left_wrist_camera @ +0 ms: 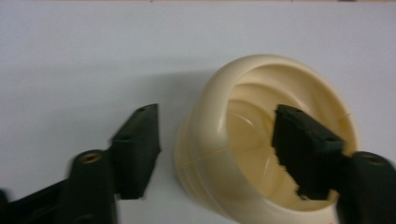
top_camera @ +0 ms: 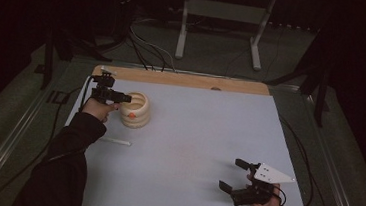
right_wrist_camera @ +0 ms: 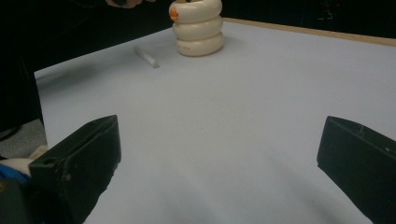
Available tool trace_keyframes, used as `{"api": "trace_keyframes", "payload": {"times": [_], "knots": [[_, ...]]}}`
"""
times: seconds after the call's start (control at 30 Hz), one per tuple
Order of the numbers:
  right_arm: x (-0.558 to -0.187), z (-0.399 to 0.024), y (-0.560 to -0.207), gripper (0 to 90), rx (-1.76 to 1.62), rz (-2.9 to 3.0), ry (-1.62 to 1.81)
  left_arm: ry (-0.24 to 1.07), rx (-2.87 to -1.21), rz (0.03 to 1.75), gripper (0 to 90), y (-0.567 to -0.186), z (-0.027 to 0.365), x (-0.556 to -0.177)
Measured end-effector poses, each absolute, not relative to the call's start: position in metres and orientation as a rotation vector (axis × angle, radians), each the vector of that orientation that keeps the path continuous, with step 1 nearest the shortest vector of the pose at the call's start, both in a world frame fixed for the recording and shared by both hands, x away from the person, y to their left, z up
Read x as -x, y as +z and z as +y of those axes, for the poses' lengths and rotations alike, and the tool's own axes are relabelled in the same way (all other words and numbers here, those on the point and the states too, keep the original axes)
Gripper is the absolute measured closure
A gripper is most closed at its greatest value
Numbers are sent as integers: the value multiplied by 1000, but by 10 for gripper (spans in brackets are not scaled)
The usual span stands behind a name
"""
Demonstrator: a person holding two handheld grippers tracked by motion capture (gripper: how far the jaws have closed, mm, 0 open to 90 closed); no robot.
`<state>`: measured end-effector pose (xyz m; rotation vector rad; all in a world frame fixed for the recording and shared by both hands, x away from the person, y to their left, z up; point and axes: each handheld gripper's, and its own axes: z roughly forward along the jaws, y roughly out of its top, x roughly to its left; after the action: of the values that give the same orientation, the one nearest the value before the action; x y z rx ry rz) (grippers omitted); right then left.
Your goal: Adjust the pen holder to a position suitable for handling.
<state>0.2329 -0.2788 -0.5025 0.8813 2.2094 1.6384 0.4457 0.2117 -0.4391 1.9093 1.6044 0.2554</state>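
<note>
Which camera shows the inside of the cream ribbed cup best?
The left gripper view: it looks into the cream ribbed plastic cup, one jaw inside, one outside. The high view gives its rim from above; the right gripper view, far off, its stacked-ring side.

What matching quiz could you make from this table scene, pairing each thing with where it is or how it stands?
Things:
1. left gripper
2. right gripper
3. cream cup
4. white stick

Places or states:
A. lies flat on the table, nearer the person than the cup
B. jaws wide apart, nothing between them, at the near right corner
C. stands upright near the far left corner, ridged, with an orange mark
D. one jaw inside the cup, one outside its wall

Pairs: 1-D, 2-B, 3-C, 4-A
</note>
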Motion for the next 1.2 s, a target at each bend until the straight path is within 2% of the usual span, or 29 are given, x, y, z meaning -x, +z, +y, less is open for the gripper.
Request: {"api": "trace_keyframes", "payload": {"times": [0.5, 1.2], "knots": [[-233, -279, -503, 0, -883, 2210, 1638, 288, -1958, 1665, 720, -444, 206, -452], [-233, -279, -502, 0, -884, 2201, 1645, 274, -2105, 1479, 750, -427, 153, -448]]}}
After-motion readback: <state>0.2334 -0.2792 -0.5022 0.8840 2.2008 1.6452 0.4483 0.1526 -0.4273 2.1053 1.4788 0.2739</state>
